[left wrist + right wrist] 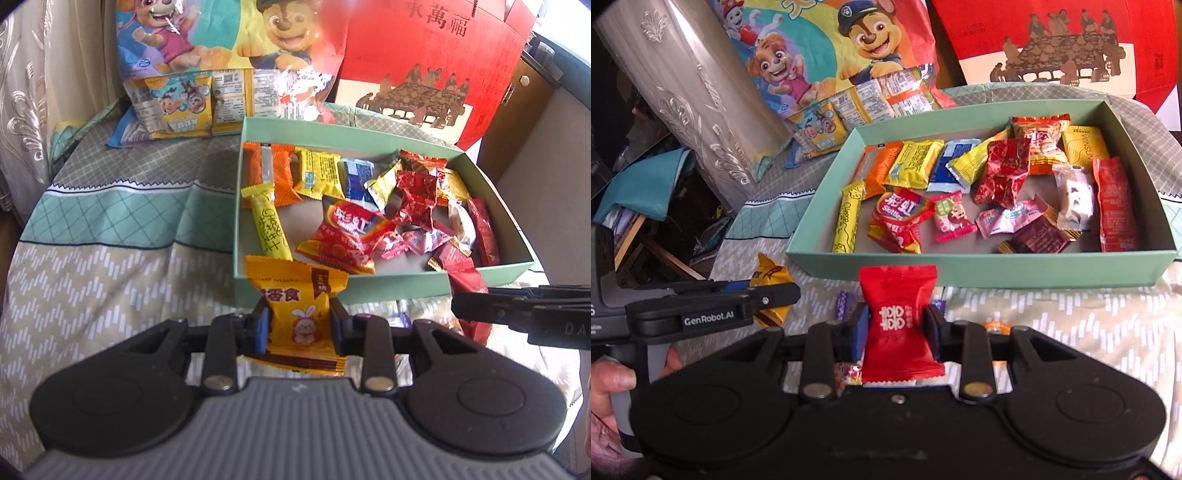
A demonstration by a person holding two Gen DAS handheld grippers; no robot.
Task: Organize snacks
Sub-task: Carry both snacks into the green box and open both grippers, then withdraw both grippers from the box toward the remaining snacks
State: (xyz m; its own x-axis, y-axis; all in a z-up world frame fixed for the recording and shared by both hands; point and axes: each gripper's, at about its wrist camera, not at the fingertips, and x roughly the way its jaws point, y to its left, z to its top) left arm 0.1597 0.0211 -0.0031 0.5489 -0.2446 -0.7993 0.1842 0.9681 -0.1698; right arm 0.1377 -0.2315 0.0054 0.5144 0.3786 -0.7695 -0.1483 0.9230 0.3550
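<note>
A mint green box (332, 286) (979, 267) holds several wrapped snacks. My left gripper (298, 325) is shut on a yellow snack packet with a rabbit (295, 314), held just in front of the box's near wall. My right gripper (897, 326) is shut on a red snack packet with white characters (899, 325), also just short of the box's near wall. The right gripper shows from the side in the left wrist view (461, 304) with its red packet (467, 286). The left gripper shows at the left of the right wrist view (786, 295).
A cartoon-dog snack bag (221, 55) (849, 55) and a red gift box (424, 62) (1071, 44) stand behind the green box. Loose candies (844, 304) lie on the patterned cloth (92, 258). A silver curtain (694, 96) hangs at the left.
</note>
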